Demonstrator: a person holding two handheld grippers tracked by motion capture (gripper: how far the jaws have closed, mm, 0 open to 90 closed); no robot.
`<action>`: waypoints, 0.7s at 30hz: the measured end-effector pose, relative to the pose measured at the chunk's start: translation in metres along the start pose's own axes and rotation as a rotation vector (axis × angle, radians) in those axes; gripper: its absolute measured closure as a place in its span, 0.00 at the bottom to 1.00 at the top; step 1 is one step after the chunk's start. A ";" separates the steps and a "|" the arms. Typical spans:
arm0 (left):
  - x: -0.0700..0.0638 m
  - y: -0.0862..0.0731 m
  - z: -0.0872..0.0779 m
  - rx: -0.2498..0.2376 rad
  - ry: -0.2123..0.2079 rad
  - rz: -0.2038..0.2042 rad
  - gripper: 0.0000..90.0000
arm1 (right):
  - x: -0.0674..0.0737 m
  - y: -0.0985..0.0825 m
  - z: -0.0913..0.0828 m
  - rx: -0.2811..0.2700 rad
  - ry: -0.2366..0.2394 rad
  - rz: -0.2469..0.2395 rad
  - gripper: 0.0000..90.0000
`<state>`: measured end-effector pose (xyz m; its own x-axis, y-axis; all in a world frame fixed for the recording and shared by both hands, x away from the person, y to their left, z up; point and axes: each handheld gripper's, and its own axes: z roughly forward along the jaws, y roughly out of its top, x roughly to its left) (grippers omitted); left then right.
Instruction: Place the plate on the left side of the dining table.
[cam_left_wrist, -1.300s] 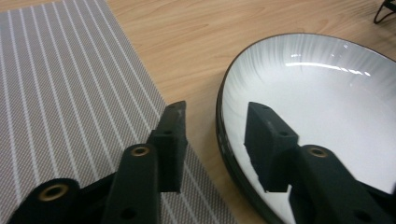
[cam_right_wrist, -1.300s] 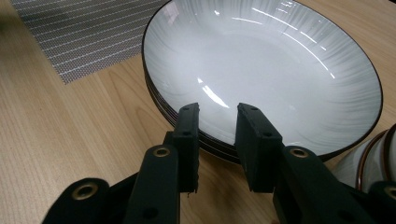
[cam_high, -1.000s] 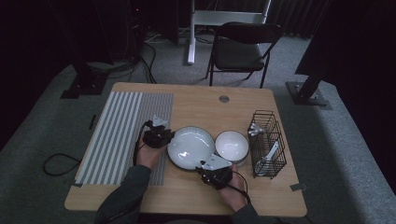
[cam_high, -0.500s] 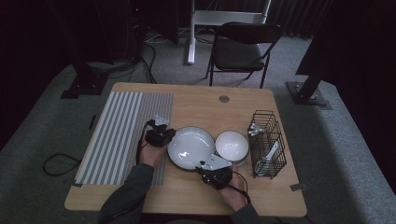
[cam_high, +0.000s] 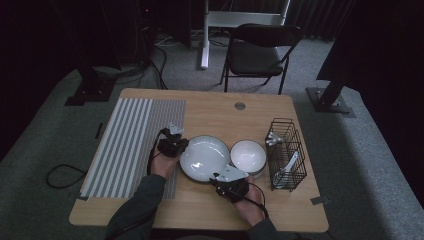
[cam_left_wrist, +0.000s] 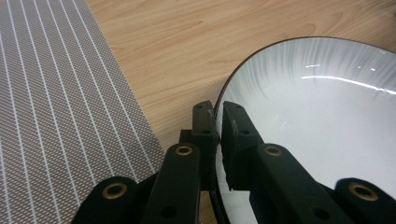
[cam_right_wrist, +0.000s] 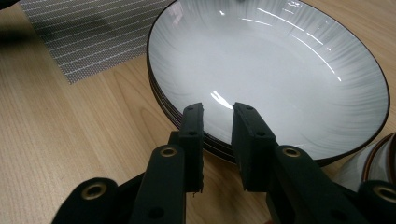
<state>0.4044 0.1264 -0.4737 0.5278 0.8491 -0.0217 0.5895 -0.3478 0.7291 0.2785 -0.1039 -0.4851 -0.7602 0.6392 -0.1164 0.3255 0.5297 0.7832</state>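
A white plate (cam_high: 205, 157) with a dark rim tops a short stack on the wooden table (cam_high: 215, 112). My left gripper (cam_high: 176, 147) is at the plate's left edge. In the left gripper view the plate (cam_left_wrist: 317, 121) has its rim pinched between the jaws of that gripper (cam_left_wrist: 218, 112), which have just been closing. My right gripper (cam_high: 227, 179) is at the near edge. Its jaws (cam_right_wrist: 218, 112) straddle the rim of the plate (cam_right_wrist: 271, 70) with a gap showing, and they have just been closing.
A white bowl (cam_high: 248, 156) sits just right of the plates, its edge (cam_right_wrist: 373, 163) close to my right gripper. A black wire basket (cam_high: 286, 152) holding utensils stands farther right. A striped grey mat (cam_high: 132, 142) covers the table's left part. A chair (cam_high: 257, 55) stands beyond the table.
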 end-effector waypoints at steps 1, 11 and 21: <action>0.000 0.000 0.000 0.002 -0.001 -0.001 0.95 | 0.000 0.000 0.000 0.000 0.001 0.001 0.83; 0.006 0.001 -0.004 -0.025 -0.032 -0.048 0.97 | -0.001 0.000 0.001 0.000 0.000 0.014 0.85; 0.010 0.002 -0.012 -0.059 -0.011 -0.066 0.97 | 0.001 0.006 0.006 0.023 -0.051 0.000 0.85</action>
<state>0.4035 0.1387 -0.4637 0.4962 0.8647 -0.0784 0.5864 -0.2671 0.7647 0.2830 -0.0969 -0.4842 -0.7308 0.6665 -0.1473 0.3388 0.5416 0.7694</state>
